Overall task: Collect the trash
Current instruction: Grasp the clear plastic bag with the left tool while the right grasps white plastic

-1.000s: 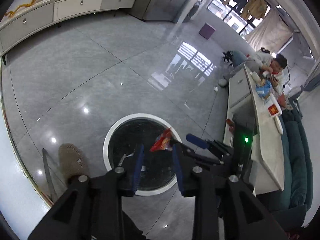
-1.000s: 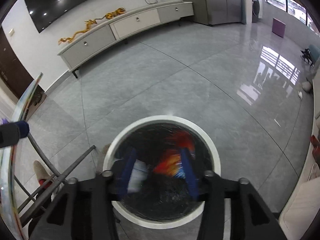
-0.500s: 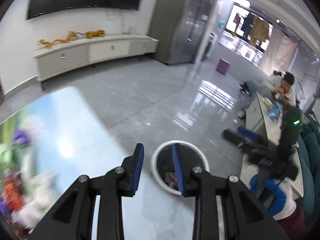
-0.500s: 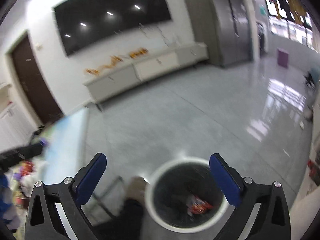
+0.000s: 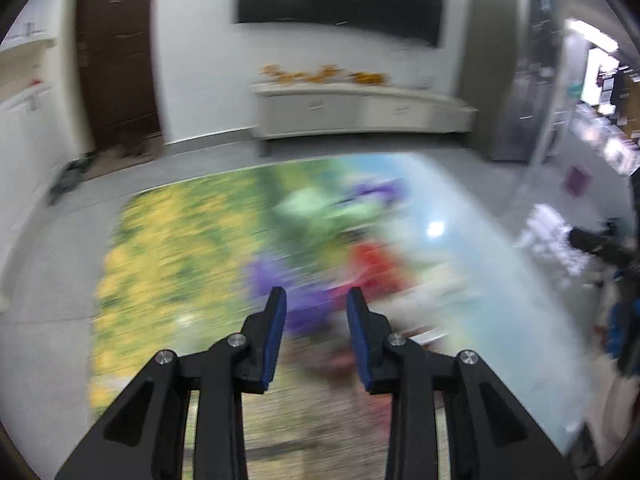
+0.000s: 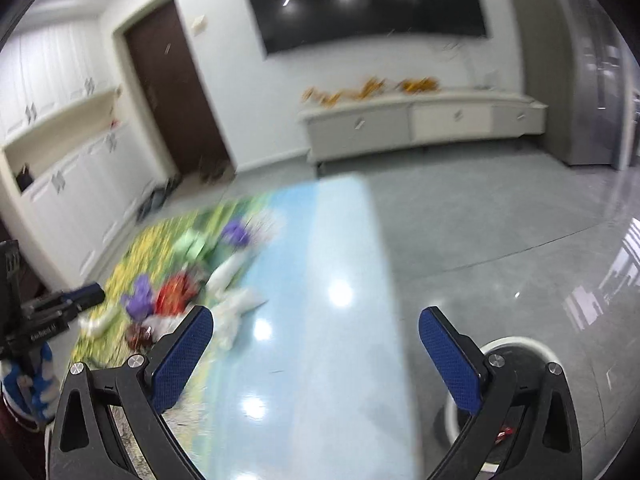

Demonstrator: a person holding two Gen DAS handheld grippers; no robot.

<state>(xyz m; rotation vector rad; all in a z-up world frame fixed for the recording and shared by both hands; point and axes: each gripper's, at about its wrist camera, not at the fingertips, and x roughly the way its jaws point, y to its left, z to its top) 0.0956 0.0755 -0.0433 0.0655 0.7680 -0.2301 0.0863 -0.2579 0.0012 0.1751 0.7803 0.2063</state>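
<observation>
A pile of trash lies on the flower-print table [image 6: 320,280]: a red wrapper [image 6: 174,296], purple scraps [image 6: 140,294] and white crumpled paper [image 6: 236,304]. In the blurred left wrist view the red wrapper [image 5: 372,264] and purple scraps [image 5: 280,280] lie just beyond my left gripper [image 5: 316,312], which is open a little and empty above the table [image 5: 168,248]. My right gripper [image 6: 316,332] is wide open and empty over the table's blue part. The round white-rimmed trash bin [image 6: 516,346] stands on the floor at lower right, with a red piece inside.
A low white cabinet [image 6: 420,120] runs along the far wall under a black screen [image 6: 372,0]. A brown door [image 6: 176,92] and white cupboards [image 6: 60,184] are at the left. Grey tiled floor [image 6: 500,220] lies right of the table.
Both grippers have swung up and left, away from the bin and over the table. The right gripper let the red wrapper fall into the bin and opened wide.
</observation>
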